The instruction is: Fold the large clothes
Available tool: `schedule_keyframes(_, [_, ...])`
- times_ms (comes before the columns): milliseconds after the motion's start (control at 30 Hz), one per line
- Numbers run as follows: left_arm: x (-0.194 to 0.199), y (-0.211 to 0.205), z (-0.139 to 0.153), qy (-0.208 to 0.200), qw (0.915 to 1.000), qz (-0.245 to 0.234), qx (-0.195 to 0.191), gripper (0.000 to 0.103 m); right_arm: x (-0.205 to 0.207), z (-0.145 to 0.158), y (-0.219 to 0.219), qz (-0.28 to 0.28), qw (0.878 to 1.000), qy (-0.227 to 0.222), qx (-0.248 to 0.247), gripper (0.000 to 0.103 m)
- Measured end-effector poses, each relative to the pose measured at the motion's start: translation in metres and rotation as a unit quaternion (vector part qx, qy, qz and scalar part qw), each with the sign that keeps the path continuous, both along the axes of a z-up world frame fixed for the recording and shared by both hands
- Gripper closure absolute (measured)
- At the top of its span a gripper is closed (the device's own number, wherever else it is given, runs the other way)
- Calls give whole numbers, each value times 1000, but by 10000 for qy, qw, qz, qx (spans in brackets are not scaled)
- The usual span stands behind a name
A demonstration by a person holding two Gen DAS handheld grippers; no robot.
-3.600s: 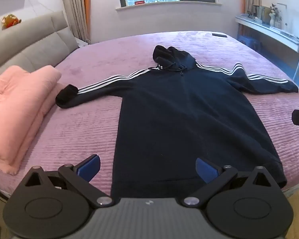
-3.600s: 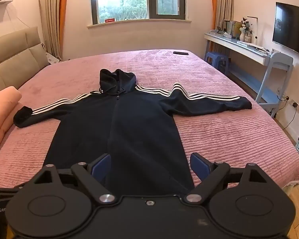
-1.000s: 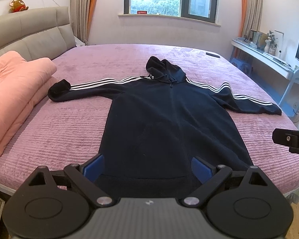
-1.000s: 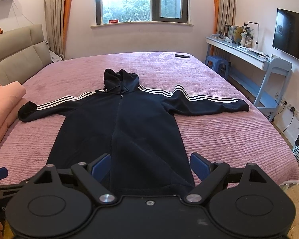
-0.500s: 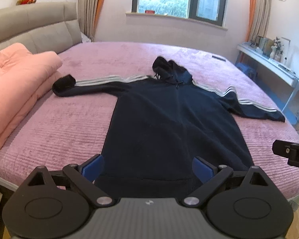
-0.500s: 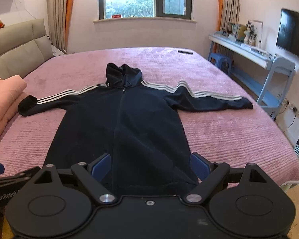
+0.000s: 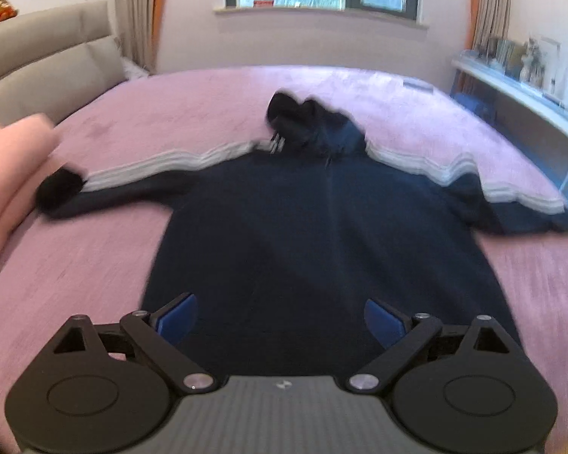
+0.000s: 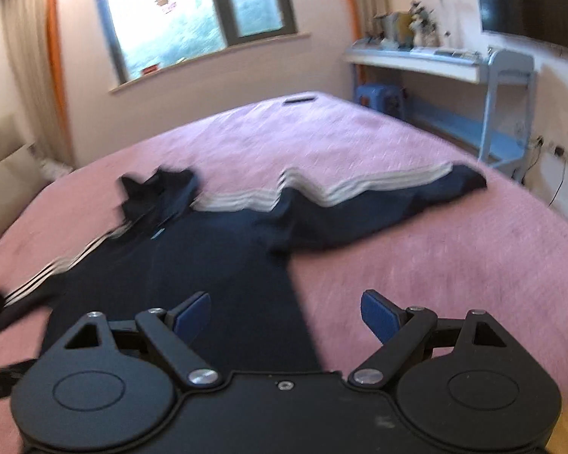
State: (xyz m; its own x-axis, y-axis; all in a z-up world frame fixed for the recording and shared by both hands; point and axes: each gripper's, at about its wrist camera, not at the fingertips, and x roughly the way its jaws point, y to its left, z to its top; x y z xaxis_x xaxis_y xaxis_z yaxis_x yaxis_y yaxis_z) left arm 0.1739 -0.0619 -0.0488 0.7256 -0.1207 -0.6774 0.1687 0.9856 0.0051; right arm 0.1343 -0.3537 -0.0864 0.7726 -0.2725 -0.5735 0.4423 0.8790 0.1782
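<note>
Grippers [image 7: 280, 319] [image 8: 286, 316] above hoodie [image 7: 322, 246], jaws spread

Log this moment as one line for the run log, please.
stage: approach, no fold made | hoodie: flat, sleeves spread on bed | left gripper: open, empty | right gripper: open, empty | both views motion-blurred

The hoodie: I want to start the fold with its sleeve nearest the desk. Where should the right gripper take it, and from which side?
Probably at the cuff, coming in from the desk side. The hoodie lies flat with that sleeve spread outward, so its end is free. The right gripper is open.
</note>
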Motion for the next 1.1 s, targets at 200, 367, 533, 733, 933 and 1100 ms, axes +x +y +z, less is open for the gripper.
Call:
schedule_keyframes(200, [96,-41,-11,-640,9977,-73,-228,7,88,-35,-95,-923,9953,285,85,1])
schedule_keyframes(367, [128,-66,-10,-468,9988,-137,-86,6,100,-41,-194,-1503,9873,347,379,1])
schedule_keyframes(533, [151,-107,-8,-133,9995,-211,195,6,111,-50,-301,-1885,9779,401,806,1])
schedule_keyframes(733, [177,-169,-9,243,9991,-288,179,6,144,-89,-404,-2110,9614,540,1681,9])
schedule_keyframes(933, [206,-242,-22,226,9961,-821,247,2,161,-128,-456,-2401,9440,711,2147,8])
schedule_keyframes(1100, [240,-295,-53,486,9926,-1105,138,6,178,-129,-450,-2073,9540,806,2010,84])
